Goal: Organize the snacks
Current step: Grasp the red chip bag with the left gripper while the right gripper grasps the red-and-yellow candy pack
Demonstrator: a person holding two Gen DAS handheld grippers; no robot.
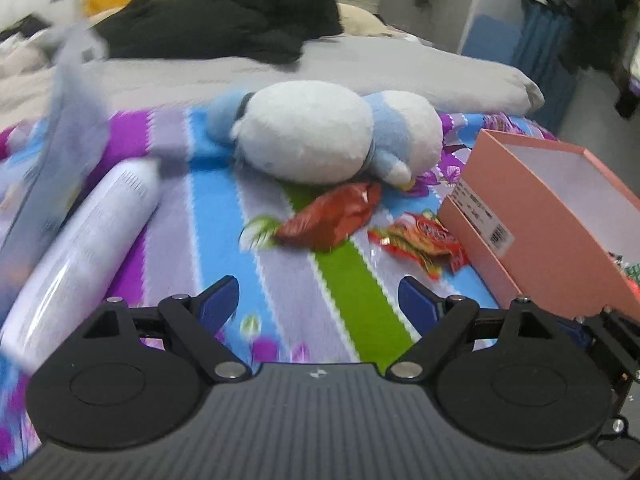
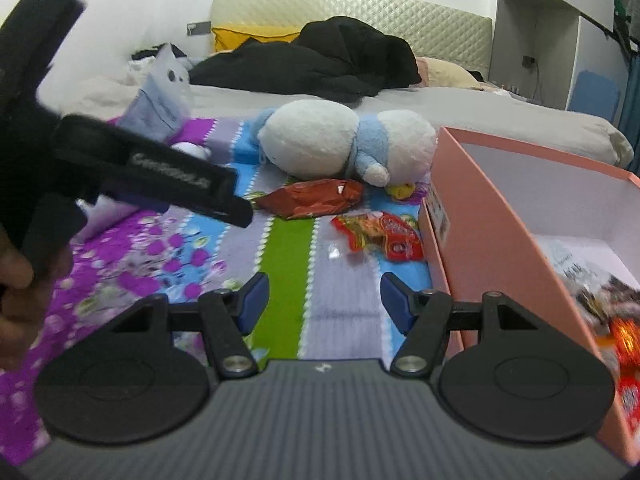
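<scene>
Two snack packets lie on the striped bed blanket: a dark red crumpled bag (image 1: 332,216) (image 2: 310,198) and a red-and-yellow packet (image 1: 424,242) (image 2: 380,236) beside a pink cardboard box (image 1: 532,216) (image 2: 492,240). Several snack packets (image 2: 612,312) lie inside the box. My left gripper (image 1: 318,304) is open above the blanket, short of the dark red bag, with nothing between its fingers. My right gripper (image 2: 324,300) is open too, nothing in it, just left of the box's wall. The left gripper's body (image 2: 152,168) shows at the left of the right wrist view, held by a hand (image 2: 24,280).
A white-and-blue plush toy (image 1: 320,136) (image 2: 344,144) lies right behind the dark red bag. A white cylinder (image 1: 84,248) and a pale blue bag (image 1: 60,148) (image 2: 158,104) lie at the left. Black clothes (image 1: 224,16) (image 2: 316,60) and pillows are at the bed's head.
</scene>
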